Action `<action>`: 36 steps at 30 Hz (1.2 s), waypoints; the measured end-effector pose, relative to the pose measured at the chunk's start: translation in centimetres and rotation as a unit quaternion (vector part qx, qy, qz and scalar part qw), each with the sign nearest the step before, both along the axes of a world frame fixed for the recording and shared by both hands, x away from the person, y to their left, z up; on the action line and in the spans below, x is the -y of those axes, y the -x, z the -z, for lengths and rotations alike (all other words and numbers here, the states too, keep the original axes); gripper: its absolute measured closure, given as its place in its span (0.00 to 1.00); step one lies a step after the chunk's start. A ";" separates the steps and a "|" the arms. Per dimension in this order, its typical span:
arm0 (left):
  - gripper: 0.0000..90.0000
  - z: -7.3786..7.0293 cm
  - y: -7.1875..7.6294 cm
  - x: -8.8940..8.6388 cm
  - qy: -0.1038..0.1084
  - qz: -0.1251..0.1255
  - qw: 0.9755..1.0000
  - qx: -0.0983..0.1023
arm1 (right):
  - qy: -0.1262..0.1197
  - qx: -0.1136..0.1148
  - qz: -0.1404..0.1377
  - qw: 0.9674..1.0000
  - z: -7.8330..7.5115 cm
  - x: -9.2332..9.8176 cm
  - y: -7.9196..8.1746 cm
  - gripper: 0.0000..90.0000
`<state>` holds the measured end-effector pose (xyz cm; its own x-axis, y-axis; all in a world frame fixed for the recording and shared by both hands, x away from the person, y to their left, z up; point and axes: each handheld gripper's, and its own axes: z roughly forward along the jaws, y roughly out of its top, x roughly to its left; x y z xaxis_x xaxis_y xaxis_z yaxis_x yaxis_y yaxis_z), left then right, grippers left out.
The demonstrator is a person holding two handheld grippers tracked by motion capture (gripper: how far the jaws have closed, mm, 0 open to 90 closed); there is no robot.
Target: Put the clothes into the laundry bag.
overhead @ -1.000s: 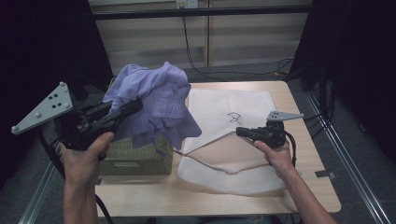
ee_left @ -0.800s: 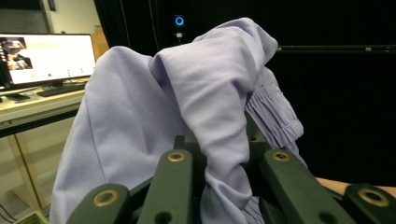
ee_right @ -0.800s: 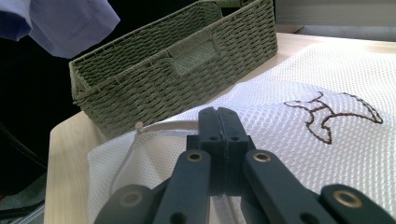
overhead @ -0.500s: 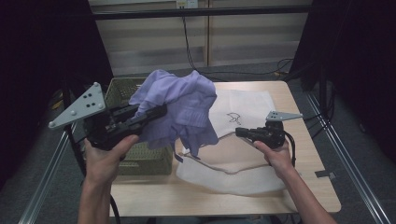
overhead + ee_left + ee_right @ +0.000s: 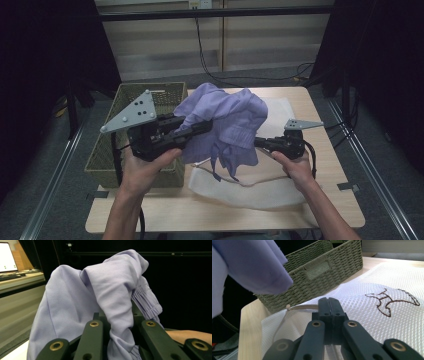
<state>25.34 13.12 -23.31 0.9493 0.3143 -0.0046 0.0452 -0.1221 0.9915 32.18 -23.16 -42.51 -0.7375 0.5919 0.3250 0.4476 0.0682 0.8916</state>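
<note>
Nearest the person, a white mesh bag [image 5: 250, 187] lies flat on the wooden table [image 5: 320, 212], its front edge close to the table's near rim. In the right gripper view the mesh bag [image 5: 372, 305] shows a dark embroidered outline on its weave and a pale strip running along its open edge. The right gripper [image 5: 260, 143] lies low over the bag, held in the right hand [image 5: 296, 167]; in its own view its two black jaws are pressed flat together, and I cannot tell whether any mesh is caught between them.

The left hand [image 5: 142, 170] holds the left gripper [image 5: 206, 125] raised above the table, pointing toward the right. Its jaws pinch a bunched fold of a lilac garment [image 5: 225, 125], and in the left gripper view the twisted cloth [image 5: 117, 315] runs down between the jaws while the rest billows up and blocks most of what lies beyond. The garment hangs in the air between the two grippers, over the mesh bag's left part and just beside the basket, with loose ends dangling toward the bag. It covers the right gripper's tip from the high view.

To the left, a woven green basket [image 5: 107, 160] stands on the table's left edge, partly hidden behind the left gripper and its grey plate [image 5: 131, 112]. In the right gripper view the basket [image 5: 322, 267] sits just past the bag, the garment's hem hanging before it.

Beyond the table, cables [image 5: 210, 60] run down a pale wall.
</note>
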 end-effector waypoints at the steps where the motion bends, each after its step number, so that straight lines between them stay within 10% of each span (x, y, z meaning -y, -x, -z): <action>1: 0.88 0.1 0.1 0.3 -0.001 0.002 1.000 -0.001 | -0.001 -0.001 0.000 1.000 0.0 0.0 0.0 1.00; 36: 0.88 8.5 -4.4 5.1 -0.039 0.027 0.994 -0.095 | -0.005 -0.004 -0.001 1.000 0.2 0.2 -0.1 1.00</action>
<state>29.72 8.06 -31.85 0.9490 0.2693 -0.1639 0.2229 -0.2056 0.9529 32.25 -23.36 -42.69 -0.7365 0.5865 0.3370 0.4548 0.0606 0.8885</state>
